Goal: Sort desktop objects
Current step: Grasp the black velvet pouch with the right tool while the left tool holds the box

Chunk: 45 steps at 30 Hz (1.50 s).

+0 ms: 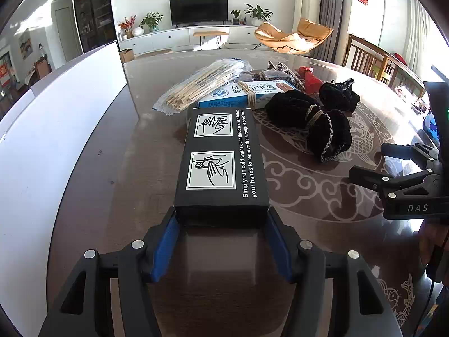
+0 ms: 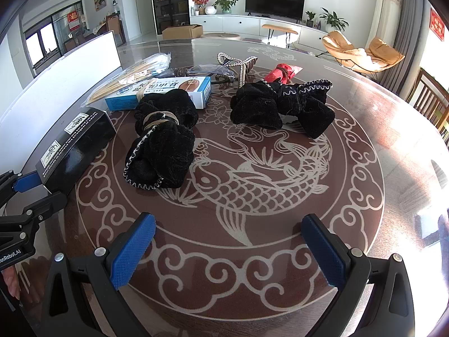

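A black box (image 1: 221,163) printed with white hand-washing pictures lies lengthwise on the table. My left gripper (image 1: 221,216) is shut on its near end, a blue pad pressed to each side. The right wrist view shows that box (image 2: 75,143) at the left edge with the left gripper (image 2: 42,189) on it. My right gripper (image 2: 228,220) hangs open over the fish pattern, nothing between its fingers. It also appears as the right gripper (image 1: 370,160) at the right edge of the left wrist view.
Beyond the black box lie a blue-and-white carton (image 1: 241,95), a bag of wooden sticks (image 1: 202,84), two black velvet bundles (image 2: 162,146) (image 2: 280,106), a red packet (image 2: 282,73) and a beaded clip (image 2: 238,61). A white panel (image 1: 56,112) borders the round table's left side.
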Motion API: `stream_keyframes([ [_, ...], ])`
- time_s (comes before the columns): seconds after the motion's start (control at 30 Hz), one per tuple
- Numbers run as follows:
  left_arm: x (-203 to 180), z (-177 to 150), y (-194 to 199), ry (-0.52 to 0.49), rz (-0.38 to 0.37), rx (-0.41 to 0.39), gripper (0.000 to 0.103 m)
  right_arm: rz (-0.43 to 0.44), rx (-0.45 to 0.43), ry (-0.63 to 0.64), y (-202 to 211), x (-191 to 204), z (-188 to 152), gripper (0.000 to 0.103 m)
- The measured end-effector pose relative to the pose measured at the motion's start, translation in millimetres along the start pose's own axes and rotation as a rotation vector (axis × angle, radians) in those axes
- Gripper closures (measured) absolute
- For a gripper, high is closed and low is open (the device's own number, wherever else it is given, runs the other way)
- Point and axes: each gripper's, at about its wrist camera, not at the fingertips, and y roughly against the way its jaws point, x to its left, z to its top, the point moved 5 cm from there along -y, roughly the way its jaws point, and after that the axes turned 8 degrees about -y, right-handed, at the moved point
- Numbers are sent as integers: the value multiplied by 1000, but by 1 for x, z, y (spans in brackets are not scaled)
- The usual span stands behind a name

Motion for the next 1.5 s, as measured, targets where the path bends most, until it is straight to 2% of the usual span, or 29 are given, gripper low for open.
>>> stream_keyframes([
  [1.07,1,1,1,0,4,1,42,4,0,-1,0,0,0,0],
  [1.13,1,1,1,0,4,1,42,40,-2,7,1,4,-1,0],
  [1.2,1,1,1,0,4,1,42,134,-11,34,5,13,2,0],
  [1.3,1,1,0,0,4,1,42,178,-41,66,5,28,11,0],
  [1.43,1,1,1,0,4,1,42,290,-32,-38,-4,37,36,0],
  [1.5,1,1,0,0,4,1,42,303,-14,-41,-12,46,46,0],
])
